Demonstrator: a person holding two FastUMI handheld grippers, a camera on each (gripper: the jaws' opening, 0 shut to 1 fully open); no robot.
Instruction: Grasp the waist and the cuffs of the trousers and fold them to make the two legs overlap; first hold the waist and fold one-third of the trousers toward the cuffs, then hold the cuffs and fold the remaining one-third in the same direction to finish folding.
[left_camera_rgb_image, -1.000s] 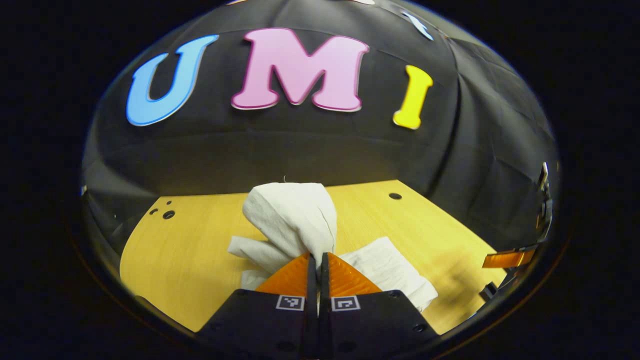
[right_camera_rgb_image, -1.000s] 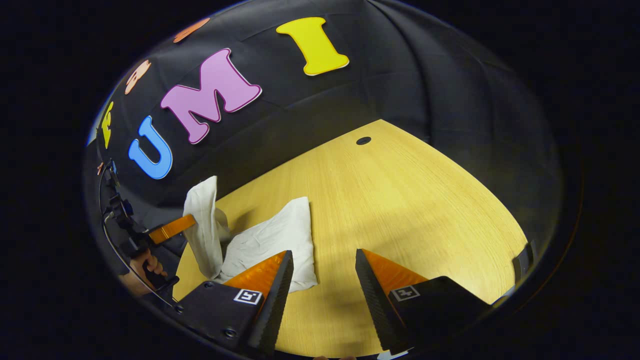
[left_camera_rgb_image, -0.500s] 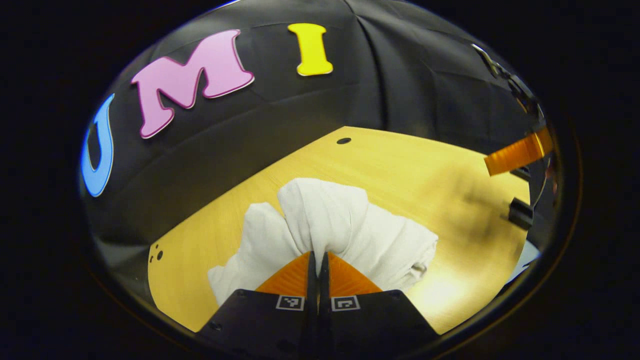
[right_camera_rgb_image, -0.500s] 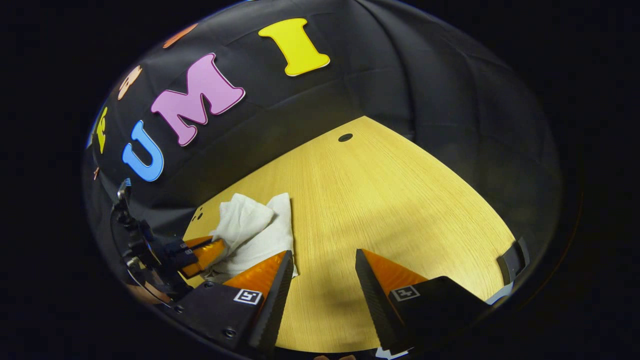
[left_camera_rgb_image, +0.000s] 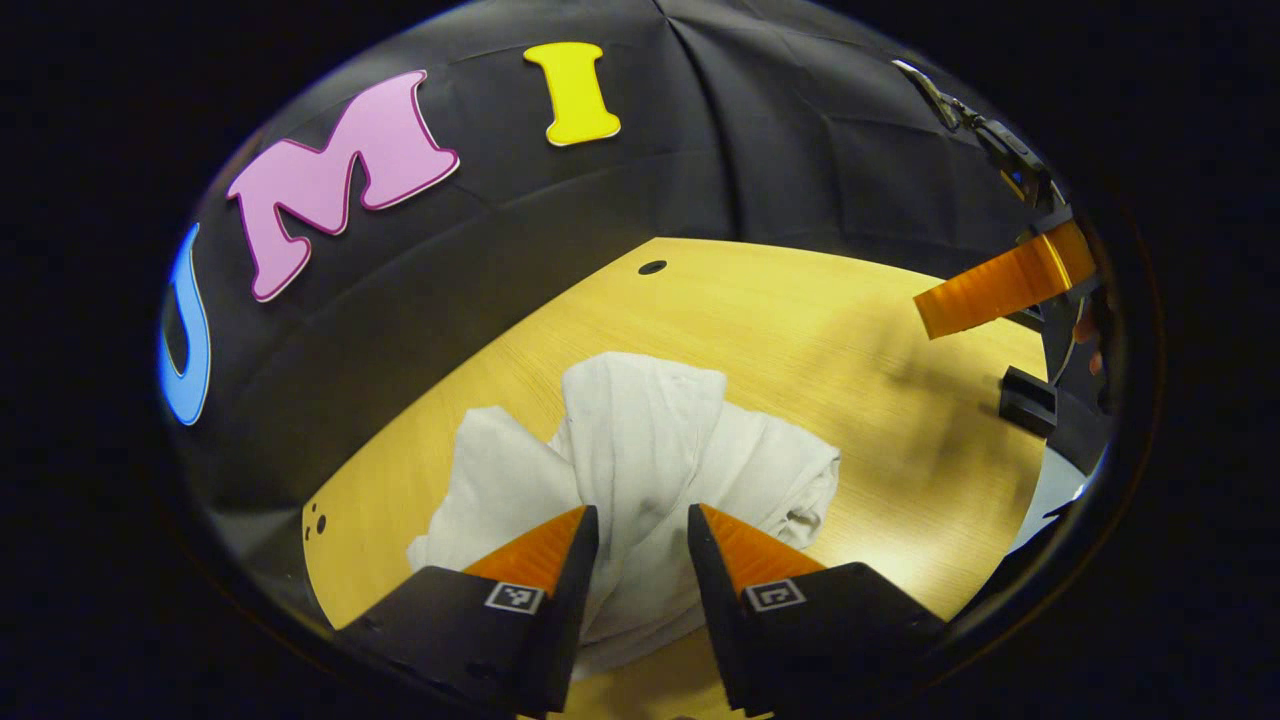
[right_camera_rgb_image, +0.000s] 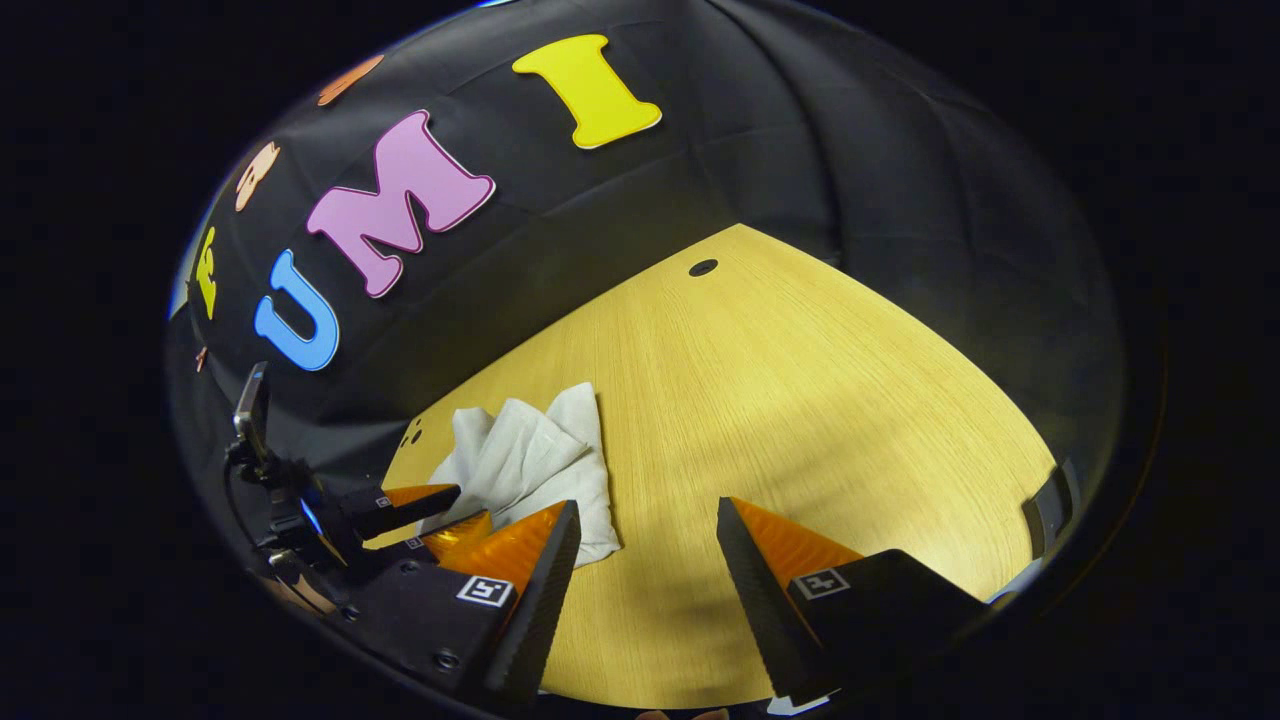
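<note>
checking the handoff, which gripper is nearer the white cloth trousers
Left. The left gripper is open right over the bundled white cloth trousers; the right gripper is open beside them, over bare wooden table.

The left gripper (left_camera_rgb_image: 642, 525) was seen in the left gripper view w/ its two fingers spread apart, nothing pinched between them, angled downward; in the right gripper view the same gripper (right_camera_rgb_image: 445, 505) sat low at the left edge, fingers also parted. The right gripper (right_camera_rgb_image: 645, 520) in its own view had its fingers wide apart and gripping nothing, tilted down. In the left gripper view the right gripper (left_camera_rgb_image: 990, 340) appeared far off at the right edge, one finger above and one below w/ a gap between.
</note>
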